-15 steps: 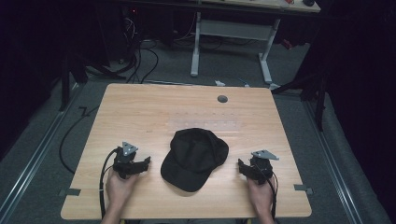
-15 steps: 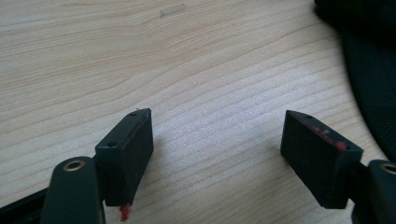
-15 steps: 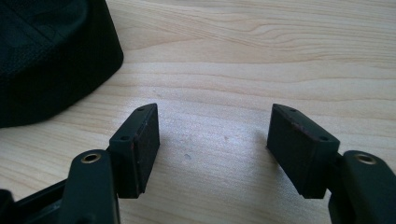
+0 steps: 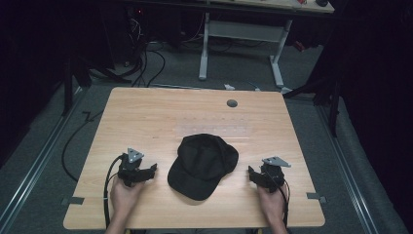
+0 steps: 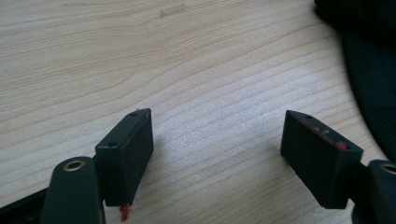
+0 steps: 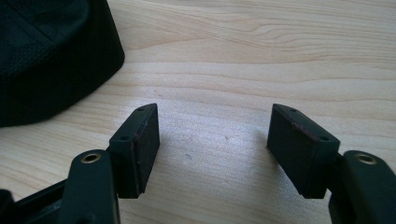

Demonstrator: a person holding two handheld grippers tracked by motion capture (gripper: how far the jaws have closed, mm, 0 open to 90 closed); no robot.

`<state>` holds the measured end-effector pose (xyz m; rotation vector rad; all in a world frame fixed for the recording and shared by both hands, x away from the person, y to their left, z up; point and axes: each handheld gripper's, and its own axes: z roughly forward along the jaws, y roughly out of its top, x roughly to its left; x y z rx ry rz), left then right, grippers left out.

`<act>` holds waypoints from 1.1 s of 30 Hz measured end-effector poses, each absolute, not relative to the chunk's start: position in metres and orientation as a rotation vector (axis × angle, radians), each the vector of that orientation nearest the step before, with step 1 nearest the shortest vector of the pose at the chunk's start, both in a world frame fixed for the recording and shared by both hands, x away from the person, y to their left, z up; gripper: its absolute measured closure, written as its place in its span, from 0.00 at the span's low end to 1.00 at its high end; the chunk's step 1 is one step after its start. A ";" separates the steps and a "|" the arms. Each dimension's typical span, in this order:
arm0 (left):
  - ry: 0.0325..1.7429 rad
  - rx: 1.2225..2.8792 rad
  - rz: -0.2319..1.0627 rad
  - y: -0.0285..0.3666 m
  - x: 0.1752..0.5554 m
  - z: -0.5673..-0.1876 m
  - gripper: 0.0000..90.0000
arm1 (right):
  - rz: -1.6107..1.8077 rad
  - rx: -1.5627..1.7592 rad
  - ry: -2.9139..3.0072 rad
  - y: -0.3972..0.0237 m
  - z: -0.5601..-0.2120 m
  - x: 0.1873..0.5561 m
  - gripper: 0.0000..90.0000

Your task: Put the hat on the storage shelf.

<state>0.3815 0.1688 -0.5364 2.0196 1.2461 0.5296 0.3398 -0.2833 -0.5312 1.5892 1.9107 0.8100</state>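
A black baseball cap lies on the wooden table near its front edge, brim toward the person. My left gripper rests on the table to the cap's left, open, with bare wood between its jaws. In the left gripper view the cap fills the right edge. My right gripper rests to the cap's right, also open and holding nothing. The right gripper view has the cap at upper left.
A round dark cable hole sits near the table's far edge. A faint clear strip lies just beyond the cap. Behind the table stand a white desk frame and floor cables.
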 end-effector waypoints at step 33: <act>1.247 2.019 0.526 0.169 0.381 -0.536 0.29 | 0.991 1.604 1.932 -0.288 -0.511 0.329 0.46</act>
